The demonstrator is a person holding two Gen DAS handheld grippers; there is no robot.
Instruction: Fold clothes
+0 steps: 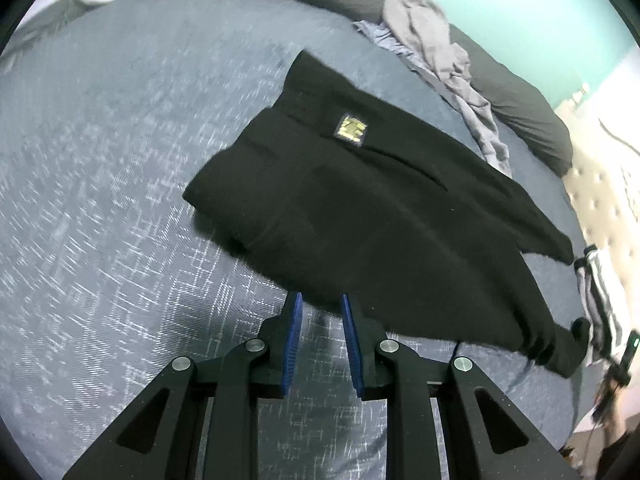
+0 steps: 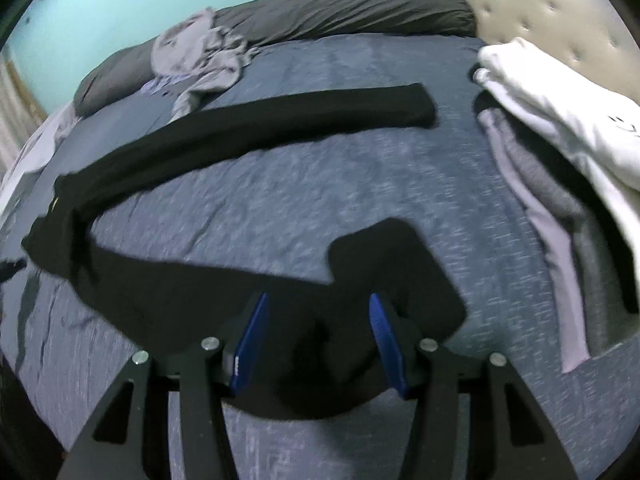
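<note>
Working over the blue-grey woven bedspread, we carry one black two-finger gripper with blue pads in each hand. The left gripper has its jaws parted a little, fingertips at the near hem of the black fabric trousers; whether cloth lies between the pads, we cannot tell. The trousers lie spread across the middle of the bed, waistband with its small gold label facing up. In the right wrist view, the right gripper stands wide open with a trouser leg end lying loose between its fingers; the other leg stretches toward the headboard edge. Crumpled grey garments rest against the long dark grey pillow at the far edge. Folded white and grey clothes are stacked at the right corner.
</note>
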